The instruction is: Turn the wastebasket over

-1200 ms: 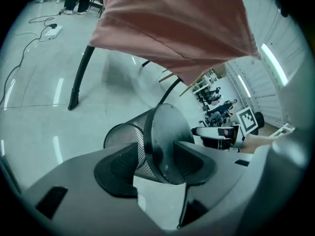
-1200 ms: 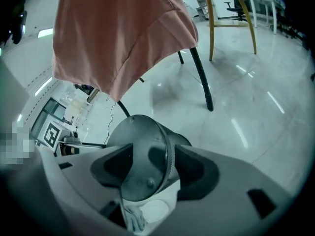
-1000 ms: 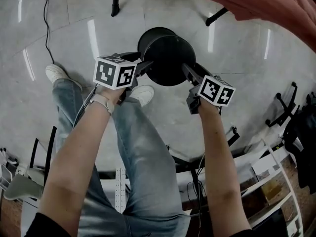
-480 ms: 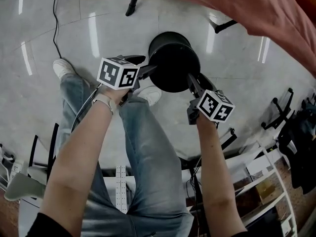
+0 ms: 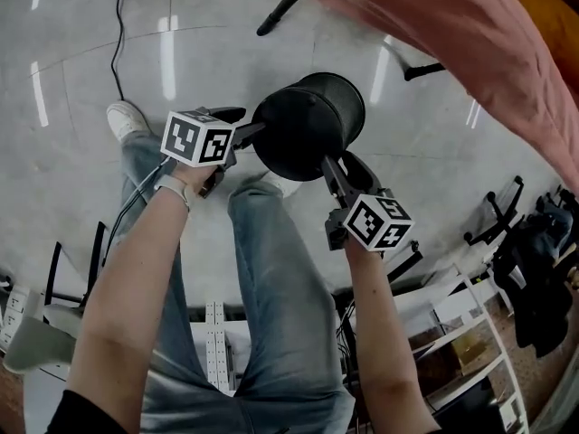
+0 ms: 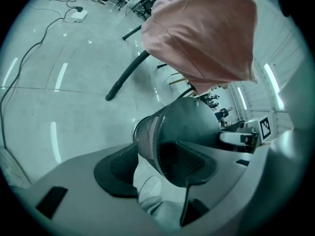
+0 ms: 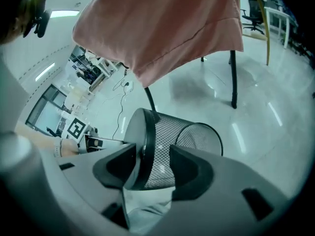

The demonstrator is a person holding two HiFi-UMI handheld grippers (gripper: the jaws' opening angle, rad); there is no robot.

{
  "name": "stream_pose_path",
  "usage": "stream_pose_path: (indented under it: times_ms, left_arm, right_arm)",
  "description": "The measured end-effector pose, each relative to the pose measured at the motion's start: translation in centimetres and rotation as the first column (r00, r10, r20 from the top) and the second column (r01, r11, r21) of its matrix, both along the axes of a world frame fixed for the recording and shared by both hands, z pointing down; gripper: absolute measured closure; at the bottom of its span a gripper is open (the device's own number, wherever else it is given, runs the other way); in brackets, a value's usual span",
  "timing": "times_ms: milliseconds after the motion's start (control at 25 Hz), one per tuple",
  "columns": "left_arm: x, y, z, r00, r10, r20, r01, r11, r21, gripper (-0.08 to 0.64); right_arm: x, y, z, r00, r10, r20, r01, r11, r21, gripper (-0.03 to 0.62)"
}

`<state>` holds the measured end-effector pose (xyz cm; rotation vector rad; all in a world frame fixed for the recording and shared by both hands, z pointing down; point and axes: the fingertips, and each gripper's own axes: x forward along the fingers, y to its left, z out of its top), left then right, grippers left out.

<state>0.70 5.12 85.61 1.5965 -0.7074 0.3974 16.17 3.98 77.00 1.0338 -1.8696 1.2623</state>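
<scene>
The black mesh wastebasket (image 5: pixel 303 125) hangs tilted above the floor, its solid base toward me and its mouth pointing away. My right gripper (image 5: pixel 326 165) is shut on the base rim. In the right gripper view one jaw lies on the base and the other on the mesh of the wastebasket (image 7: pixel 167 132); these jaws have just been closing. My left gripper (image 5: pixel 249 132) is at the opposite side of the base. In the left gripper view its jaws straddle the base edge of the wastebasket (image 6: pixel 192 122) with a gap at the mesh side; they have just been opening.
A pink cloth (image 5: pixel 452 34) hangs over a dark-legged frame just beyond the basket. My jeans-clad legs (image 5: pixel 262 269) and a white shoe (image 5: pixel 127 120) are below it. A cable (image 5: pixel 118 43) runs over the grey floor at left. Shelves (image 5: pixel 470 342) and chairs stand at right.
The basket stood base-up between the grippers; now it is lifted and tipped, with its mesh side and mouth showing. Both grippers have shifted with it.
</scene>
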Motion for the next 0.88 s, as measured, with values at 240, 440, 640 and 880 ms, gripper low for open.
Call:
stream_pose_path:
  times_ms: [240,440,640,880]
  left_arm:
    - [-2.6,1.4,1.2,1.0,-0.011,-0.008,0.011,1.0,-0.019,0.318]
    - [-4.2,1.6,2.7,1.0,-0.008,0.013,0.008,1.0,-0.017,0.322]
    - [-6.3,2.6,4.5,0.999,-0.027,0.045,0.029,0.999,-0.038,0.364]
    - [-7.4,3.9,5.9,0.997,0.01,0.073,-0.005,0.998,-0.063,0.394]
  right_arm:
    - [-0.7,-0.9,-0.6,0.985,0.135,0.111,-0.135,0.991,-0.007,0.229]
    - [-0.4,-1.4,3.9,0.884,0.401,0.239,-0.352,0.909,-0.223,0.118]
    - [-2.8,-0.5,4.4,0.901,0.379,0.214,-0.331,0.916,-0.227,0.174]
    - [-6.8,3.9,6.9,0.94,0.294,0.175,-0.218,0.908,-0.357,0.301]
